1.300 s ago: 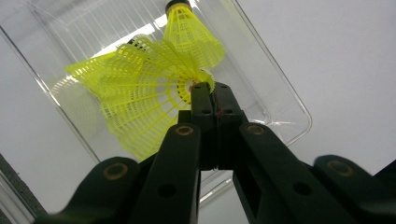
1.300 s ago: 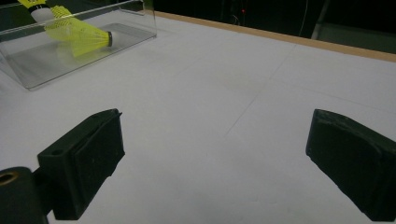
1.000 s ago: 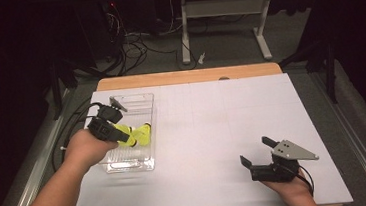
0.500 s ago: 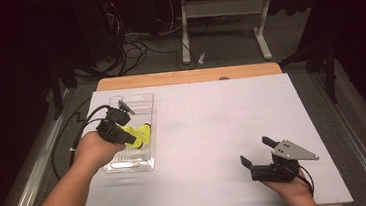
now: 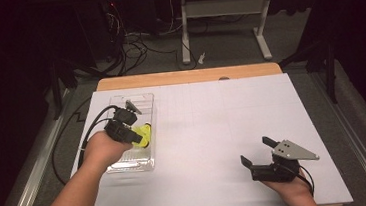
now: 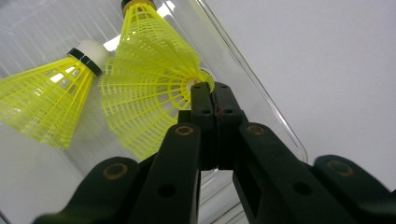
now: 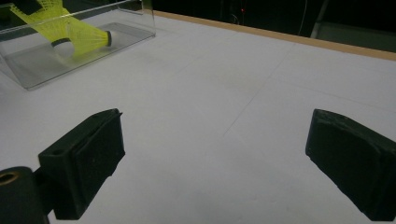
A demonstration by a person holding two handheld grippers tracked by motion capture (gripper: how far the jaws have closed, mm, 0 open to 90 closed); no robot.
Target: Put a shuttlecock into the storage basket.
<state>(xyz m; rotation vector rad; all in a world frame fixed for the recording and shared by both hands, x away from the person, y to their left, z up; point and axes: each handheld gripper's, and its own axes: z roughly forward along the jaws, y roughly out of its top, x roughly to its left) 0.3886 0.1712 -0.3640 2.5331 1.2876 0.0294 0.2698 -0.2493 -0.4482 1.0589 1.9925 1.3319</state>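
Your left gripper is clamped on the rim of the skirt of a yellow plastic mesh shuttlecock, and the hold looks thin: the jaws pinch only the edge of the flexible lattice, so a quick lift or a twist of your wrist could let the skirt bend and slide free, or crush the mesh out of shape. The clear rectangular plastic box that holds it is light and sits near the left edge of the white table; if the skirt catches on its wall as you pull, the box may tip or skid toward that edge. A second yellow shuttlecock with a white cork tip lies just beside the gripped one, their skirts close enough that the lattices could snag and drag it along. The gripped shuttlecock is inside the box, its skirt fanning away from the jaw tips and its cork end pointing off beyond them, so the weight hangs ahead of your grip. In the high view the left gripper sits over the box's middle. Your right gripper rests near the table's near right corner with its jaws spread wide, holding nothing and well apart from the box.
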